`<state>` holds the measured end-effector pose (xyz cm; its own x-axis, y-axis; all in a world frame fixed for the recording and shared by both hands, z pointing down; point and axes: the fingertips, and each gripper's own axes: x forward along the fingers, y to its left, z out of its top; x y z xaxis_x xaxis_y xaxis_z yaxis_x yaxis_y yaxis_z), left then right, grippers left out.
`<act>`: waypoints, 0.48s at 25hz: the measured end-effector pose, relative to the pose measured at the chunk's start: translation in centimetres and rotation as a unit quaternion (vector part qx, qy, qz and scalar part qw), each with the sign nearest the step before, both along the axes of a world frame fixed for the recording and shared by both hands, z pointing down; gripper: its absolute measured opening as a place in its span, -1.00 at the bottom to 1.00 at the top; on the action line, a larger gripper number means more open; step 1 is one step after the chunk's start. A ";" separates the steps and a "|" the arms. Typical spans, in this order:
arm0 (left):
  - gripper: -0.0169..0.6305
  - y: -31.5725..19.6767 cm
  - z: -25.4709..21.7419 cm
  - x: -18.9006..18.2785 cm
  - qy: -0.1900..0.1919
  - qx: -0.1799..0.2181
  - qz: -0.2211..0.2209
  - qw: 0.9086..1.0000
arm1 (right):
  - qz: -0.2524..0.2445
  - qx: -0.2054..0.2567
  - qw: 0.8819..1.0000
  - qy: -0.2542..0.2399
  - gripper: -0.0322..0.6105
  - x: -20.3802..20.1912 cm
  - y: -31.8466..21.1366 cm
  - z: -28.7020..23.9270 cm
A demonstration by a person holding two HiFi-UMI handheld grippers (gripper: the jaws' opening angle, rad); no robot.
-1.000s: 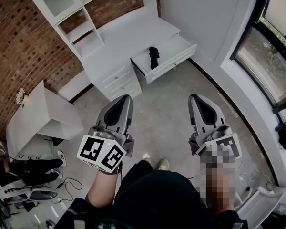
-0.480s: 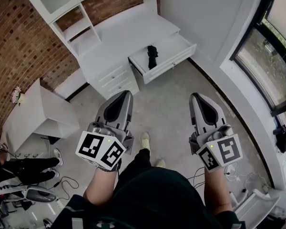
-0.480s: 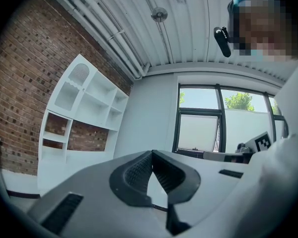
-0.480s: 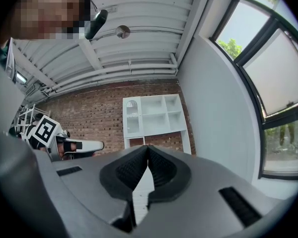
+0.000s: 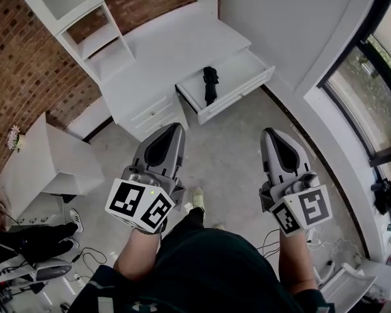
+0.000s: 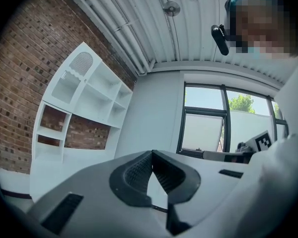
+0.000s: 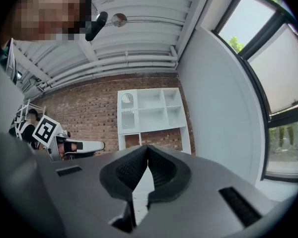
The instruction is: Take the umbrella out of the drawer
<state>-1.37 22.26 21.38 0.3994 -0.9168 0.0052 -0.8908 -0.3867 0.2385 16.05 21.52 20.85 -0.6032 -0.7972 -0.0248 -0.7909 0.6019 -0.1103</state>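
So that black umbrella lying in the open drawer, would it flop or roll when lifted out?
The umbrella lies straight and folded short in the drawer, so it probably stays fairly stiff and feels light. Its outline looks bunched and uneven, so the cloth likely gives under a squeeze, and it seems unlikely to roll far.

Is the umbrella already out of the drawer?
No, the umbrella lies inside the open drawer in the head view.

The room resembled a home study: a white bench (image 5: 182, 44) with shelving (image 5: 99, 41) stood against a brick wall (image 5: 26, 64) near large windows (image 5: 376, 103).
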 end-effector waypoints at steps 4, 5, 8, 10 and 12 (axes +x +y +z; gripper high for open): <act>-0.93 -4.7 0.7 -2.8 0.004 -0.004 0.003 1.000 | 0.007 -0.006 1.000 0.009 -0.89 -2.7 -4.3 0.5; -0.93 -5.8 0.9 -3.4 0.004 -0.005 0.006 1.000 | 0.010 -0.007 1.000 0.011 -0.89 -3.4 -5.3 0.6; -0.93 -9.1 1.3 -5.2 0.006 -0.008 0.014 1.000 | 0.019 -0.013 1.000 0.017 -0.89 -5.2 -8.3 0.9; -0.93 -11.0 1.5 -6.2 0.006 -0.007 0.019 1.000 | 0.024 -0.015 0.999 0.021 -0.89 -6.3 -10.1 1.0; -0.93 -12.7 1.6 -7.0 0.005 -0.005 0.023 1.000 | 0.029 -0.016 0.999 0.024 -0.89 -7.3 -11.6 1.1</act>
<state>-8.40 9.59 22.97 0.4418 -0.8970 0.0101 -0.8695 -0.4254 0.2508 8.76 9.88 21.96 -0.5561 -0.8306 0.0287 -0.8291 0.5520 -0.0888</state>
